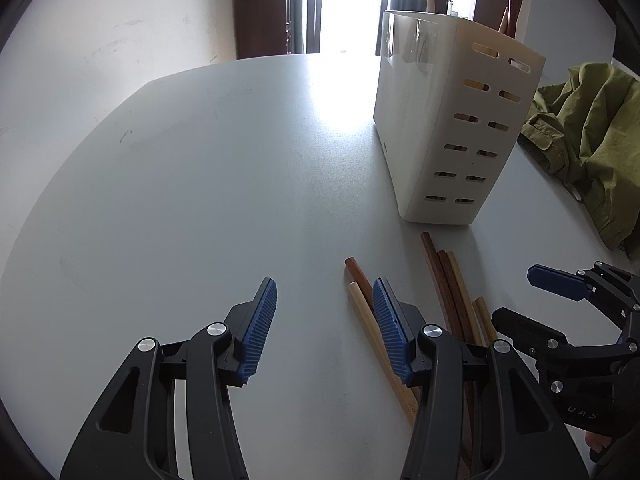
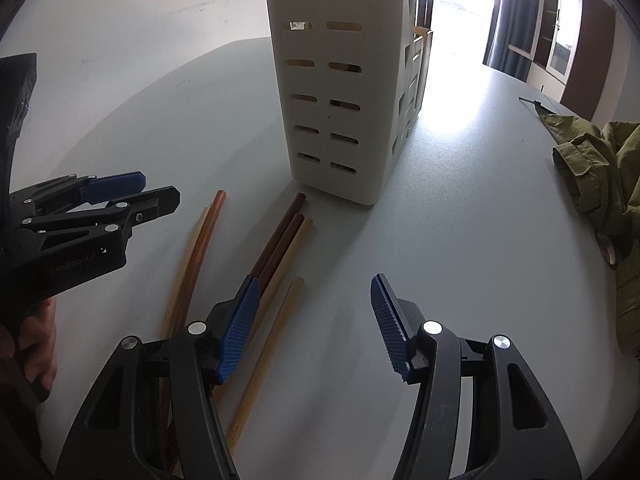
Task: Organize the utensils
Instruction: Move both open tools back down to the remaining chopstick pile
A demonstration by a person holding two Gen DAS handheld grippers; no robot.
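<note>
Hovering: left gripper (image 1: 324,312) over bare table (image 1: 180,200), jaws about half open, nothing between the pads; right gripper (image 2: 314,316) likewise half open and empty.
Nearest left: pale stick (image 1: 370,330) and red-brown stick (image 1: 360,276) lying side by side, just beside the right-hand pad, outside the gap.
Nearest right: tan stick (image 2: 276,336) just inside the left-hand pad, partly under it; dark pair (image 2: 282,236) and cream stick (image 2: 292,248) running up beyond that pad.
Further out: white caddy (image 2: 332,80) standing upright past the stick tips, slotted wall facing, several handles already poking out of the top in the left view.
Off to the side: green jacket (image 1: 592,140) bunched on the table, clear of the sticks.
Step, judged: closing in for a pick, one stick per gripper.
Doing it well: shifting the left gripper toward the pale stick so it sits centred in the gap; straddling across the shaft, not along it.
Watching for: pinching two touching sticks at once; separating first, or taking the outermost.
Grippers: close to each other here, so staggering the reaches to avoid a knock.
After the grab: lifting tip-high and dropping handle-down through the caddy top.
</note>
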